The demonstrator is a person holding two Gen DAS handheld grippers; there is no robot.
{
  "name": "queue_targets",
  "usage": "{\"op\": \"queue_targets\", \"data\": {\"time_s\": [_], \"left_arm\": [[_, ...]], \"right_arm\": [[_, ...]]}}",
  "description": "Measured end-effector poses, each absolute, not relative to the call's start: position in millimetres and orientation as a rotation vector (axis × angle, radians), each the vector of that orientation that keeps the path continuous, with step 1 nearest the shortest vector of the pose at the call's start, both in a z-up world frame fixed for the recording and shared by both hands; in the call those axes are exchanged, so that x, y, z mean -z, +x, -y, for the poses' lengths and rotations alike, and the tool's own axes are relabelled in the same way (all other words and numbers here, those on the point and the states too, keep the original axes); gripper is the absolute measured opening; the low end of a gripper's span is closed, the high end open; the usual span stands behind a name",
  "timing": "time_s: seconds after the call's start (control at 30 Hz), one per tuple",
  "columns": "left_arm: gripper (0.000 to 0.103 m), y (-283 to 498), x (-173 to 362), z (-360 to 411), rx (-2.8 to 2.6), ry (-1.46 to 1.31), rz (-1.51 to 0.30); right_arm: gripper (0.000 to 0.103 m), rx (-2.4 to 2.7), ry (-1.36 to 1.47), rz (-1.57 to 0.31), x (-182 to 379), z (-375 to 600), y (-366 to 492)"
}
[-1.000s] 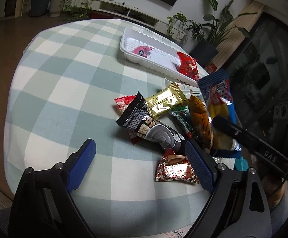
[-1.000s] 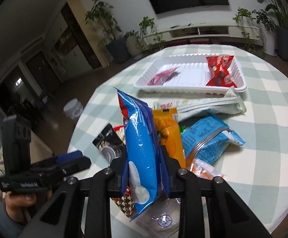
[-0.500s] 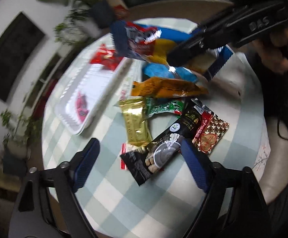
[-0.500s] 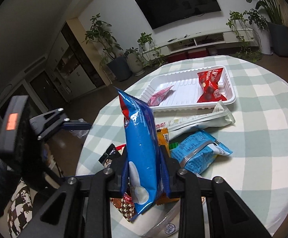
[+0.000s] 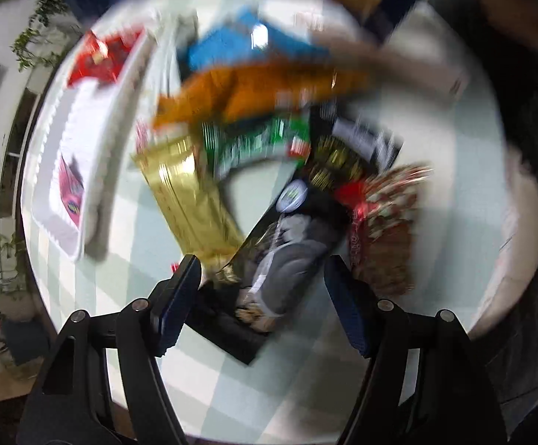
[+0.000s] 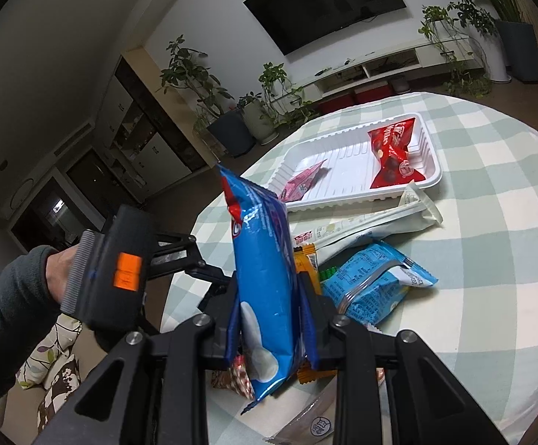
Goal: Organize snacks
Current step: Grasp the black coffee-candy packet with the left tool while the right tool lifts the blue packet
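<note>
My right gripper (image 6: 269, 319) is shut on a tall blue snack bag (image 6: 263, 278) and holds it upright above the table. A white tray (image 6: 430, 176) at the back holds a red packet (image 6: 391, 155) and a pink packet (image 6: 300, 185). My left gripper (image 5: 261, 282) is open, low over a black snack bag (image 5: 287, 252), with a gold packet (image 5: 191, 200) just left of it. The left wrist view is blurred. It shows the tray (image 5: 83, 137) at the left.
Loose snacks lie on the checked tablecloth (image 6: 491, 259): a long white packet (image 6: 376, 226), a light blue packet (image 6: 376, 282), an orange packet (image 5: 254, 92), a green packet (image 5: 258, 141) and a red-brown packet (image 5: 387, 230). The left hand and gripper body (image 6: 117, 267) are to the left.
My left gripper has dropped down toward the black bag, which now lies between its open fingers. My right gripper has risen a little with the blue bag still held.
</note>
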State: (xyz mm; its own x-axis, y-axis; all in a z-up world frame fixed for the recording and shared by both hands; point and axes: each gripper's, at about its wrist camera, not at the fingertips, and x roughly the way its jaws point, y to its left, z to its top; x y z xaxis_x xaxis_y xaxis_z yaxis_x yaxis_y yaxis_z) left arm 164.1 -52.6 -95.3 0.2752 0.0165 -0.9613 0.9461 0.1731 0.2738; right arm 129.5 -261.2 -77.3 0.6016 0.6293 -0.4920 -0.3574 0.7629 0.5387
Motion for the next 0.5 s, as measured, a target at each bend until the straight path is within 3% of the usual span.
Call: {"op": "queue_targets", "data": {"time_s": [0.27, 0.4, 0.5], "left_arm": [[0.065, 174.1, 95.1, 62.0, 0.884, 1.160, -1.080], [0.036, 169.1, 92.1, 72.0, 0.931, 1.138, -1.126], [0.030, 154.7, 93.8, 78.5, 0.928, 1.158, -1.087]], "right_arm": [[0.030, -0.599, 0.423, -0.732, 79.5, 261.2, 130.0], [0.030, -0.600, 0.419, -0.744, 80.8, 258.7, 129.7], [0.030, -0.592, 0.417, -0.750, 82.1, 258.3, 131.2]]}}
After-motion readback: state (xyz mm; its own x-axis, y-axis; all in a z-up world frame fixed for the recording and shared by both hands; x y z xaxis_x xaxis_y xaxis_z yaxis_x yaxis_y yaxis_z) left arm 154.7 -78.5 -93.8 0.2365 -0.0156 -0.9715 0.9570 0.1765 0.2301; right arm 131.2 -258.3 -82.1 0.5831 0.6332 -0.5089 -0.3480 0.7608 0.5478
